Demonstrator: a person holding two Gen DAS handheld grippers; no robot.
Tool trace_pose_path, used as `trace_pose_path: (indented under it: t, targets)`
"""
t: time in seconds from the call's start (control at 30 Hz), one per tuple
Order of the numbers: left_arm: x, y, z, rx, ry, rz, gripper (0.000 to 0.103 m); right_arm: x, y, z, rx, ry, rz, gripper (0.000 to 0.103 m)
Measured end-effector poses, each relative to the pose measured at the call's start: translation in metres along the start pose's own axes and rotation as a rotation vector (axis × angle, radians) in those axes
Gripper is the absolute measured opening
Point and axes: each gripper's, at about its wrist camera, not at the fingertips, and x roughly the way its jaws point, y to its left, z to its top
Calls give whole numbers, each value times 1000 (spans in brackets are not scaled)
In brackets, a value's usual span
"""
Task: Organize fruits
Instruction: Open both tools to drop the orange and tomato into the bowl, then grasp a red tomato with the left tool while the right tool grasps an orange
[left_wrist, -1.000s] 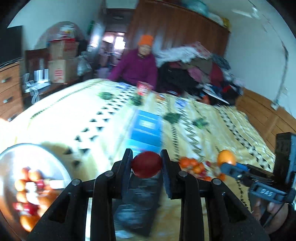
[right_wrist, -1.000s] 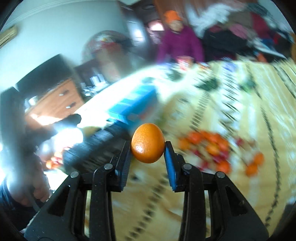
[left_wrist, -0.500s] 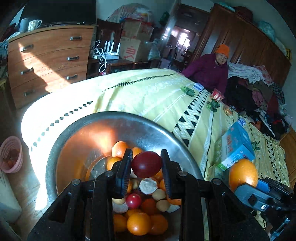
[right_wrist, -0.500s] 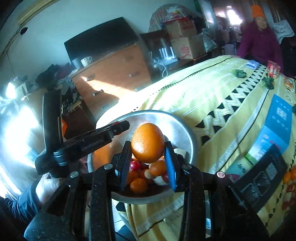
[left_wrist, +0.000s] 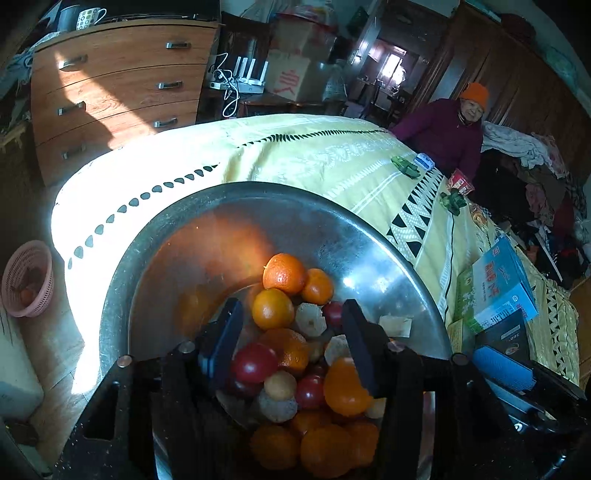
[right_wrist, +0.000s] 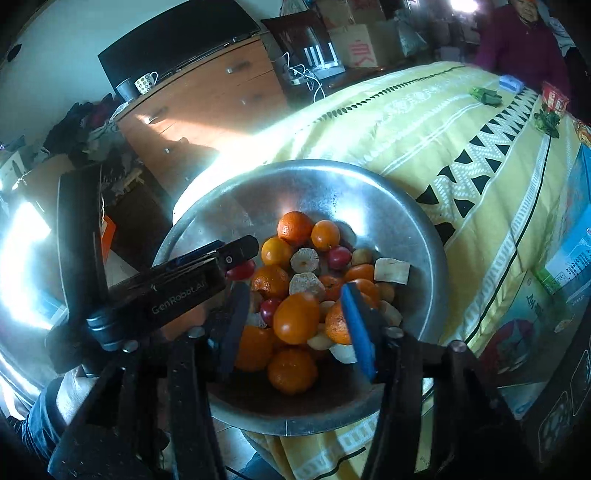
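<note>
- Left wrist view: your left gripper (left_wrist: 291, 332) hangs over the metal bowl (left_wrist: 155, 240) with its jaws spread wide and nothing gripped between them.
- Under that gap lies the fruit pile: a red fruit (left_wrist: 254, 362) just inside the left finger, with oranges (left_wrist: 283, 273) stacked toward the far side of the heap.
- Pale peeled pieces (left_wrist: 311, 319) sit mixed among the oranges near the right finger.
- The bowl rests at the corner of the yellow patterned bedspread (left_wrist: 314, 155); a blue box (left_wrist: 495, 284) lies on the cloth well to the right.
- A pink basket (left_wrist: 27, 278) stands on the floor at the left, and a woman in an orange hat (left_wrist: 447, 133) sits at the far edge of the bed.
- Right wrist view: your right gripper (right_wrist: 291, 325) is also opened wide above the same metal bowl (right_wrist: 417, 236), holding nothing.
- An orange (right_wrist: 296, 318) lies loose on top of the pile between its fingers, touching neither pad as far as you can see.
- Your left gripper (right_wrist: 236, 254) reaches in from the left over the bowl rim, with a red fruit (right_wrist: 242, 271) lying right at its tip.
- A wooden dresser (right_wrist: 207, 99) stands behind the bed.
</note>
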Motion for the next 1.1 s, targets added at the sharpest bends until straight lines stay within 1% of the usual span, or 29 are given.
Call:
trace_pose_path:
  t: [0.13,0.2,0.27,0.37,0.47,0.53,0.6,0.67,0.73,0.77,0.83,0.87,0.93,0.97,1.03,1.1]
  targets:
    - [-12,-8,6,8,-41,-2,59,-49,14,-9,-54,-110,5,59]
    - [-24,-24,9,33,-82,-23,59,-80,17,-23,-82,-171,6,60]
    - [-43,-51,10,96,-135,-60,59,-113,13,-46,-99,-226,-26,63]
    - [-70,-106,3,218,-202,-144,63,-146,-14,-83,-54,-269,-120,65]
    - [-98,-171,-12,340,-242,-289,63,-170,-51,-125,54,-266,-199,65]
    - [-113,-217,-31,418,-245,-402,63,-182,-75,-151,124,-250,-257,65]
    - [-119,-262,-55,474,-201,-532,67,-194,-102,-177,201,-225,-304,65]
    - [-110,-302,-84,522,-119,-622,67,-206,-128,-201,286,-209,-346,65]
    - [-87,-338,-115,558,-11,-673,67,-216,-146,-218,341,-201,-369,65]
    - [-70,-353,-129,566,45,-685,67,-221,-155,-226,366,-202,-383,65]
    - [-31,-372,-156,586,147,-668,67,-231,-167,-238,406,-207,-389,65]
    - [-8,-384,-169,602,201,-653,62,-235,-174,-243,423,-210,-393,65]
    - [33,-400,-189,619,290,-619,58,-241,-186,-254,454,-212,-389,65]
    - [52,-405,-196,616,325,-604,56,-243,-194,-259,472,-212,-388,65]
    - [81,-412,-209,623,360,-560,52,-247,-209,-269,499,-211,-386,65]
    - [104,-419,-217,615,397,-540,51,-250,-223,-278,523,-207,-385,65]
